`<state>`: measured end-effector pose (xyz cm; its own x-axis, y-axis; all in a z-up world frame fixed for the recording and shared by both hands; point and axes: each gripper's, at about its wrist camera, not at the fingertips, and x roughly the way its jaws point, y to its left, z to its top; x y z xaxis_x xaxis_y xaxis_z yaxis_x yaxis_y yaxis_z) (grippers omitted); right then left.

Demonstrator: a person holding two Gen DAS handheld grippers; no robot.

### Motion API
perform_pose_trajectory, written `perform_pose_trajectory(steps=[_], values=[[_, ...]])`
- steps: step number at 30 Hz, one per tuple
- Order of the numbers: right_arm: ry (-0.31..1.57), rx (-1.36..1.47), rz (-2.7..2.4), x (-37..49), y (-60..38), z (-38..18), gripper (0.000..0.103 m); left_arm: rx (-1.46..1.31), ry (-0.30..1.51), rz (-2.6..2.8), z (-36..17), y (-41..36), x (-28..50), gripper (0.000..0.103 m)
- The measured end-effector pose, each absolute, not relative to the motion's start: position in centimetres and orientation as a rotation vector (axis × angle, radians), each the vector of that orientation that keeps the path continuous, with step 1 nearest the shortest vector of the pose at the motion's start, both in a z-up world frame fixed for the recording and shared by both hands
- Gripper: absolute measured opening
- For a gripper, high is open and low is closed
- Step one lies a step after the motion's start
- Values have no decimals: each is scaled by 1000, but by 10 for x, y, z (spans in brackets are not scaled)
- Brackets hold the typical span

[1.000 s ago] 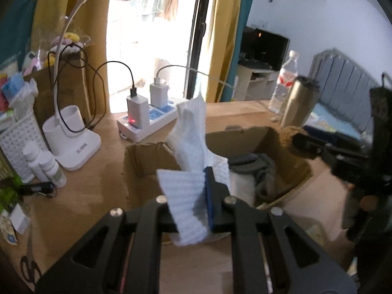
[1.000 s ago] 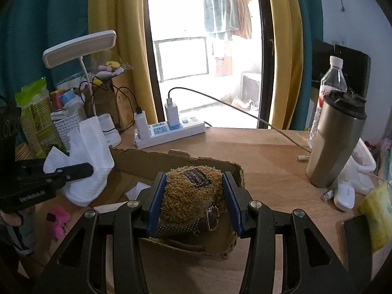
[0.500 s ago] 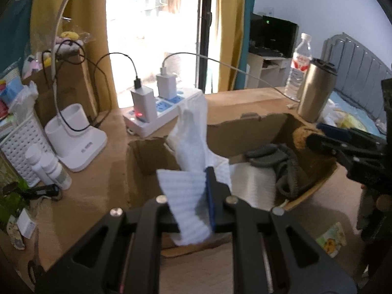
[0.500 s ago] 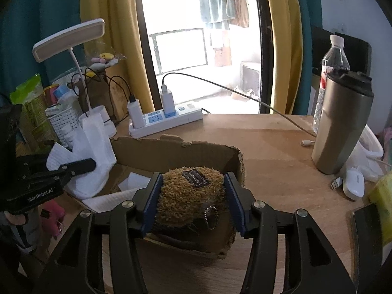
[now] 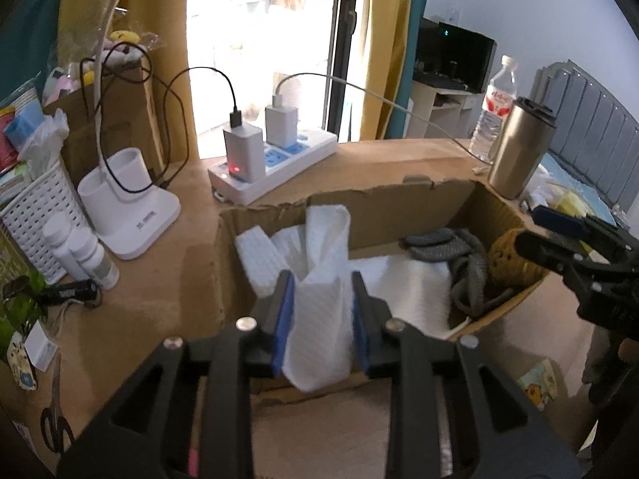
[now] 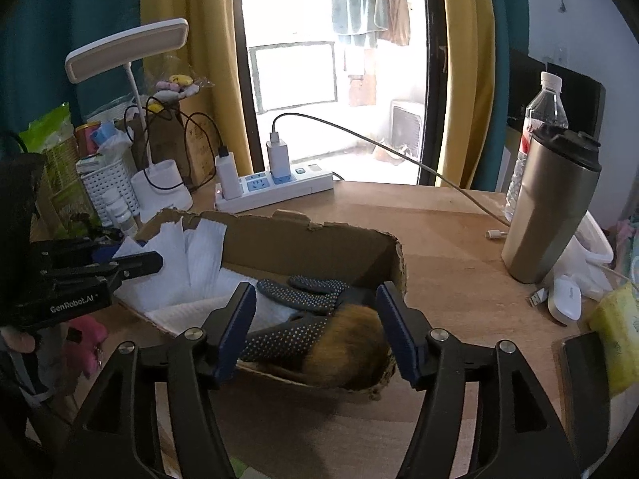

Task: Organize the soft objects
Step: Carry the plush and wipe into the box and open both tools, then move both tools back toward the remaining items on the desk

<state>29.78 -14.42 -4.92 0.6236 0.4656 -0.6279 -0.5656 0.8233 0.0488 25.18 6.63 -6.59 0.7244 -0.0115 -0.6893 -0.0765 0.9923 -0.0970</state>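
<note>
A torn cardboard box (image 5: pixel 399 207) sits on a wooden desk (image 6: pixel 447 239), and both tongs are at its near edge. The left gripper (image 5: pixel 322 319) has just been opening; a white cloth (image 5: pixel 319 311) lies between its blue pads, draped over the box's near wall, and whether the pads still press it cannot be told from this view. The right gripper (image 6: pixel 315 325) has also just been opening and now stands wide, its pads clear of the brown plush (image 6: pixel 347 343) that lies between them in the right end of the box. The right view shows dotted grey gloves (image 6: pixel 307 293) lying beside and partly under the plush, on more white cloth lining the floor of the box; in the left view the gloves (image 5: pixel 451 247) show only as a grey tangle and the plush (image 5: pixel 511 259) as a round brown lump behind the other gripper's finger. The right view alone shows a lamp head (image 6: pixel 127 48), a mouse (image 6: pixel 565 297) and a pink toy (image 6: pixel 86 335) at the near left. The left view alone shows scissors (image 5: pixel 56 423) and a torch (image 5: pixel 68 293). Both show the power strip (image 5: pixel 275 163), a steel tumbler (image 6: pixel 551 203) and a water bottle (image 5: pixel 495 107) at the far right.
</note>
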Motion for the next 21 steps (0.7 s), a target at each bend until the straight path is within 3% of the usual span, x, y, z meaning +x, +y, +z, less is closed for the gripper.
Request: perform_pose_trajectory(steps=[1, 2, 3, 5, 21], values=[[672, -161, 594, 296, -144, -48, 66, -125, 756, 35, -65, 67, 250, 32], [669, -160, 592, 294, -144, -47, 67, -130, 752, 32, -63, 67, 248, 44], [666, -160, 592, 292, -144, -46, 67, -140, 746, 26, -62, 68, 245, 63], [662, -159, 592, 287, -145, -43, 67, -171, 724, 8, -58, 70, 238, 72], [621, -173, 578, 238, -137, -21, 68, -192, 617, -31, -29, 65, 173, 72]])
